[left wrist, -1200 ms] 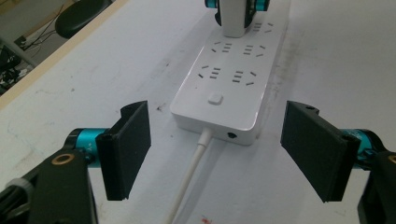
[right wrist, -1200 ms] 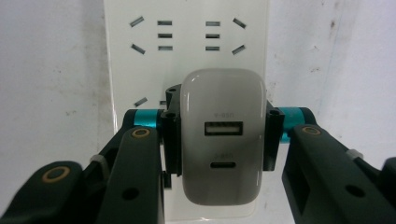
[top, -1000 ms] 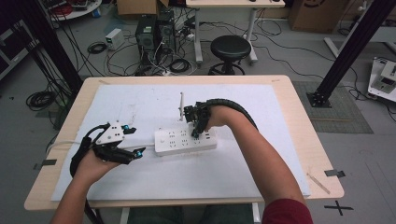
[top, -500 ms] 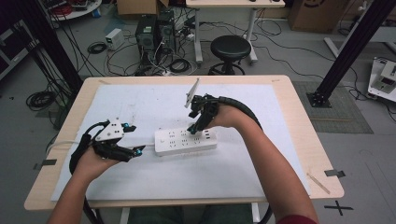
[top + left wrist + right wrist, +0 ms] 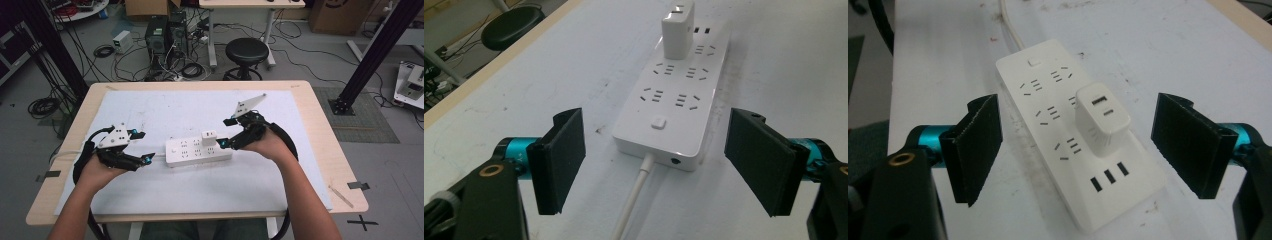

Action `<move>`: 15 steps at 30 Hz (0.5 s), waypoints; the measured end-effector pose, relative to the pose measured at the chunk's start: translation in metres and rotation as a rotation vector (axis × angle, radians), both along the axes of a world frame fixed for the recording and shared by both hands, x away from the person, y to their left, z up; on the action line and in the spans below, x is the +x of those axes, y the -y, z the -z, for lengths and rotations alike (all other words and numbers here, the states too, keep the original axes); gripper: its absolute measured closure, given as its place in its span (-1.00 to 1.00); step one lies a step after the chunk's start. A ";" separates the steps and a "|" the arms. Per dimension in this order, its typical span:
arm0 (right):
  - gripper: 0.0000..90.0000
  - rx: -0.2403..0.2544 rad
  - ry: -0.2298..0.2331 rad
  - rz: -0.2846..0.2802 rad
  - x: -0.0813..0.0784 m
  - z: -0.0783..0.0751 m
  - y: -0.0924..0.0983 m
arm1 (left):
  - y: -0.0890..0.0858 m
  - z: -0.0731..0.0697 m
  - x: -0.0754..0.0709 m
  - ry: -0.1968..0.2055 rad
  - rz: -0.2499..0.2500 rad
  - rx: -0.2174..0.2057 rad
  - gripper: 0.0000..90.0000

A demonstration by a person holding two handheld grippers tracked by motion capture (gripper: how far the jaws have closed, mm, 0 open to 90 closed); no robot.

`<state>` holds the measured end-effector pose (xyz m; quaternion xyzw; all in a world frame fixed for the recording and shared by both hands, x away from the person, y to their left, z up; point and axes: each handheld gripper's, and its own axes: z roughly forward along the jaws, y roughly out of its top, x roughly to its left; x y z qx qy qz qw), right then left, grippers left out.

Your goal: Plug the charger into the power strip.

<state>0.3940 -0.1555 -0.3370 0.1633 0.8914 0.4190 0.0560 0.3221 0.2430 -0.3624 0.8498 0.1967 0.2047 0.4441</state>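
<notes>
A white power strip point(image 5: 199, 150) lies in the middle of the white mat, with a white USB charger point(image 5: 209, 137) plugged upright into it near its right end. My left gripper point(image 5: 144, 146) is open just off the strip's left end, where the white cable point(image 5: 634, 200) leaves the strip point(image 5: 674, 100); the charger point(image 5: 678, 30) stands at the far end. My right gripper point(image 5: 224, 132) is open at the strip's right end. In the right gripper view the charger point(image 5: 1100, 122) and strip point(image 5: 1048, 125) sit between and beyond the spread jaws of this gripper point(image 5: 1078, 150), untouched.
The white mat point(image 5: 175, 190) covers most of the wooden table point(image 5: 325, 150). A strip of tape point(image 5: 358, 185) and a thin stick lie at the table's right front corner. Behind the table stand a black stool point(image 5: 246, 50), computer towers point(image 5: 162, 35) and loose floor cables.
My right gripper has pulled back from above the strip to its right end and stands open, leaving the charger plugged in. The left gripper has hardly moved.
</notes>
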 end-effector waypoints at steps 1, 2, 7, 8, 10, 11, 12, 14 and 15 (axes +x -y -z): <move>-0.53 0.021 0.005 0.013 -0.003 0.002 0.006 | 0.000 0.000 0.000 -0.001 0.000 0.005 -0.46; -0.53 0.041 0.009 0.024 -0.005 0.003 0.009 | 0.002 0.001 0.000 0.000 0.001 -0.003 -0.46; -0.55 0.108 0.031 0.093 -0.015 0.013 0.030 | 0.003 0.004 0.001 0.004 0.008 -0.021 -0.46; -0.55 0.127 0.023 0.106 -0.017 0.016 0.036 | 0.004 0.005 0.002 0.000 0.009 -0.033 -0.46; -0.55 0.135 0.032 0.136 -0.018 0.021 0.042 | 0.004 0.007 0.003 0.000 0.009 -0.038 -0.47; -0.55 0.134 0.028 0.143 -0.019 0.022 0.045 | 0.004 0.007 0.003 -0.003 0.009 -0.048 -0.47; -0.55 0.129 0.027 0.148 -0.019 0.024 0.047 | 0.003 0.008 0.004 0.001 0.014 -0.051 -0.47; -0.55 0.123 0.035 0.164 -0.022 0.027 0.050 | 0.002 0.007 0.004 0.008 0.011 -0.061 -0.47; -0.55 0.127 0.041 0.167 -0.023 0.028 0.052 | 0.001 0.007 0.004 0.010 0.011 -0.068 -0.47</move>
